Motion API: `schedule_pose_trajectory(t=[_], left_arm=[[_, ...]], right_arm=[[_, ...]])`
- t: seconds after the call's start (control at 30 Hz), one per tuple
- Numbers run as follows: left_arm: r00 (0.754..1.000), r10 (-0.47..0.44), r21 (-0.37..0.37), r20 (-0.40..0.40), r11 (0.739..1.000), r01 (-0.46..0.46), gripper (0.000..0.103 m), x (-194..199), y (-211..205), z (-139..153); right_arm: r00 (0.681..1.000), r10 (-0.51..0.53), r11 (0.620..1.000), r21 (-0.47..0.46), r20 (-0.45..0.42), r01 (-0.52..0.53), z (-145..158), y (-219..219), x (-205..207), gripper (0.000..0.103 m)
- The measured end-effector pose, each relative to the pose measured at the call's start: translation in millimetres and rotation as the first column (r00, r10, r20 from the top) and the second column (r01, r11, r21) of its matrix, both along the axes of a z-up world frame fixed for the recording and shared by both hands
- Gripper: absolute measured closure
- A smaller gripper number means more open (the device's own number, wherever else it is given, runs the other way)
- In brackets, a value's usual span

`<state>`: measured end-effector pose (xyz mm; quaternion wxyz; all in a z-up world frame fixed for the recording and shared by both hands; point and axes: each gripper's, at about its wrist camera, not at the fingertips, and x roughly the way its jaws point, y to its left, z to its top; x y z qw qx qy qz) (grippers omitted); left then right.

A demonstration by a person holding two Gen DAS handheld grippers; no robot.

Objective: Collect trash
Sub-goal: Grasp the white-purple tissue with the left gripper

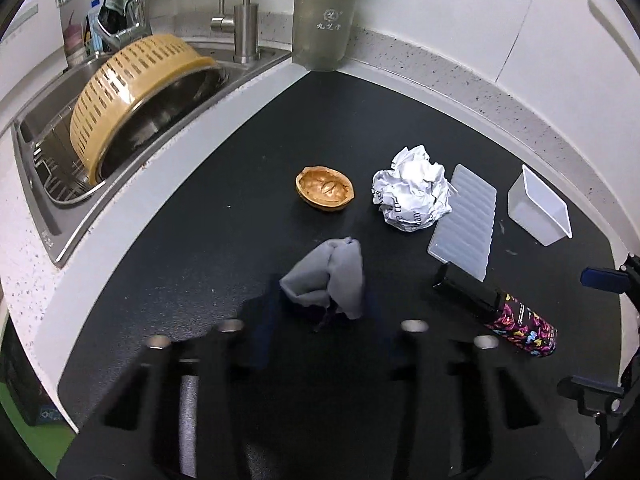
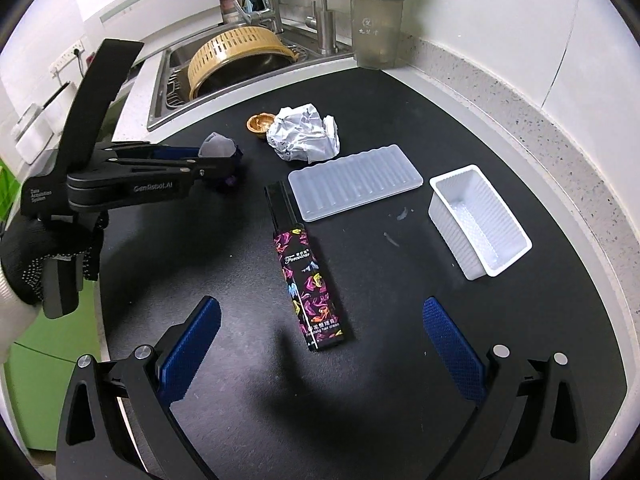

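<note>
A grey crumpled cloth wad sits between the fingers of my left gripper, which looks closed on it just above the black mat. A crumpled white paper ball and a golden walnut-shell half lie beyond it. A black hair-cream box with coloured print lies in front of my right gripper, which is open and empty above the mat.
A ridged translucent lid and a white plastic tray lie to the right. A sink with a yellow colander is at the left. A grey shaker bottle stands in the back corner.
</note>
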<state>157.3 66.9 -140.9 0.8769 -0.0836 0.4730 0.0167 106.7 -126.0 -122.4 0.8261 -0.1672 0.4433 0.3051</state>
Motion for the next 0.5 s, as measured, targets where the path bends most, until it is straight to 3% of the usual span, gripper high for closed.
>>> schedule_pose_trajectory(t=[0.13, 0.5], left_arm=[[1.0, 0.003, -0.016, 0.003, 1.0, -0.003, 0.084, -1, 0, 2], [0.999, 0.015, -0.031, 0.047, 0.999, -0.014, 0.086, -20, 6, 23]], right_arm=[[1.0, 0.003, 1.0, -0.006, 0.004, -0.003, -4, 3, 3, 0.006], [0.999, 0.037, 0.998, -0.044, 0.023, -0.036, -20, 14, 12, 0.007]])
